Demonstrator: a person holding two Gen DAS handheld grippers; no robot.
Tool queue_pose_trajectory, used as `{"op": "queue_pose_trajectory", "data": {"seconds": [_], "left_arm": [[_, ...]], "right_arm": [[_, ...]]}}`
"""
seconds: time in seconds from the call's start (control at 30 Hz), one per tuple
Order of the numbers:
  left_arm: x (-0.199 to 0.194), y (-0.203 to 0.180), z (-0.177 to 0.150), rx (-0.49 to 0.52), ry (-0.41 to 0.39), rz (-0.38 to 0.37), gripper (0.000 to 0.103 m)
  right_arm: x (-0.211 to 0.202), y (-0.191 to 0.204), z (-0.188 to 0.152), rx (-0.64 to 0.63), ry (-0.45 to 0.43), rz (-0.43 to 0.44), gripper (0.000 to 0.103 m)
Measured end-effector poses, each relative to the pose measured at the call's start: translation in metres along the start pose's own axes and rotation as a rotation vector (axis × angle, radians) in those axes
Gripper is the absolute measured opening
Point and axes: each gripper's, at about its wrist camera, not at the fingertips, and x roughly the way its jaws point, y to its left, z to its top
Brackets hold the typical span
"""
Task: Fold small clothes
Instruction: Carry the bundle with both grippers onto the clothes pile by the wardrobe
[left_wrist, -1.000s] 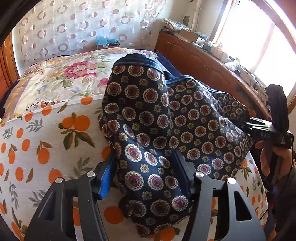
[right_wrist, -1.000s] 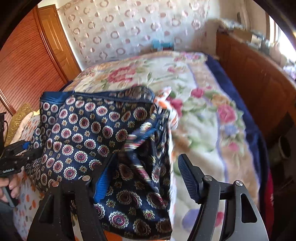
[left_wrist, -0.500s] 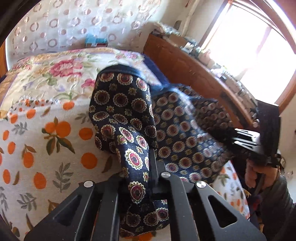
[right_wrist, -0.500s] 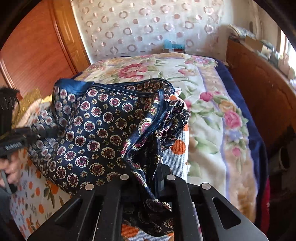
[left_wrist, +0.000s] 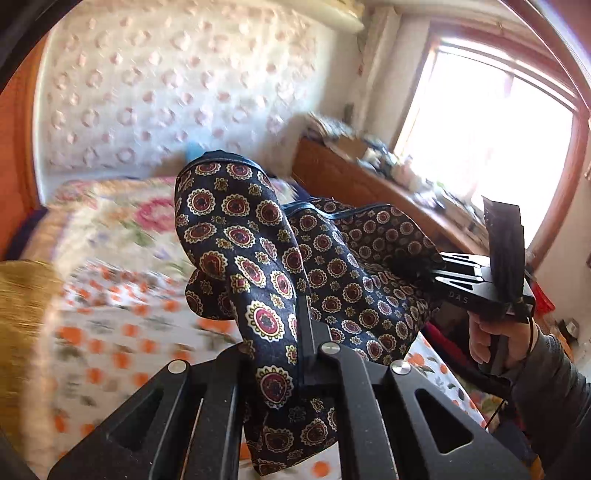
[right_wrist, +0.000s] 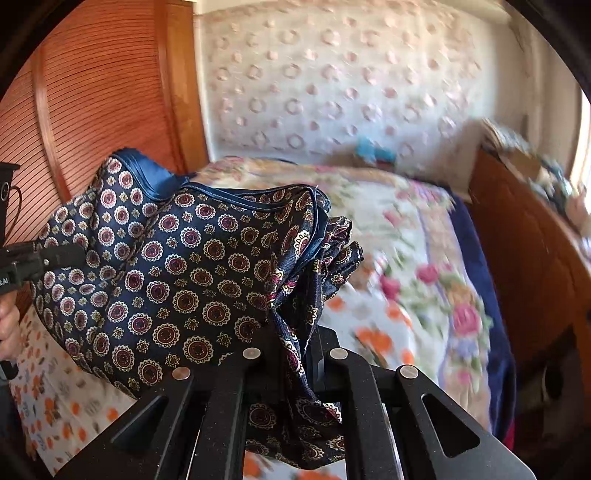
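A navy garment with a medallion print (left_wrist: 258, 258) hangs between my two grippers, lifted above the bed. My left gripper (left_wrist: 295, 354) is shut on one end of it; the cloth bunches through the jaws. My right gripper (right_wrist: 303, 354) is shut on the other end of the garment (right_wrist: 184, 277). The right gripper also shows in the left wrist view (left_wrist: 436, 273), to the right, holding the cloth taut. The left gripper shows in the right wrist view at the left edge (right_wrist: 62, 254).
Below lies the bed with an orange-print sheet (left_wrist: 110, 332) and a floral blanket (right_wrist: 424, 277). A wooden ledge with clutter (left_wrist: 369, 177) runs under the window on the right. A wooden door (right_wrist: 92, 110) stands to the left. A padded headboard (right_wrist: 332, 92) is behind.
Both grippers closed on the garment's ends and have lifted it off the bed. The views tilted upward and the cloth now hangs stretched between them.
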Motion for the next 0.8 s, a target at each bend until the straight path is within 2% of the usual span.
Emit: {"op": "queue_pose_trajectory", "data": {"seconds": [0.2, 0.37, 0.47, 0.67, 0.77, 0.8], "left_arm": [[-0.079, 0.063, -0.005, -0.028, -0.123, 0.198, 0.006], [-0.126, 0.124, -0.028, -0.102, -0.190, 0.343, 0.006], [-0.138, 0.154, -0.048, -0.152, -0.211, 0.409, 0.006], [-0.142, 0.198, -0.084, -0.237, -0.207, 0.507, 0.006], [-0.130, 0.210, -0.097, -0.272, -0.197, 0.551, 0.007], [-0.128, 0.213, -0.103, -0.278, -0.187, 0.560, 0.007]], "right_arm": [[0.023, 0.096, 0.071, -0.144, -0.091, 0.122, 0.007], [0.074, 0.182, 0.118, -0.265, -0.111, 0.199, 0.007], [0.114, 0.228, 0.139, -0.318, -0.087, 0.270, 0.007], [0.185, 0.306, 0.165, -0.403, -0.075, 0.320, 0.007], [0.225, 0.317, 0.176, -0.414, -0.063, 0.314, 0.008], [0.248, 0.307, 0.181, -0.414, -0.059, 0.299, 0.008]]}}
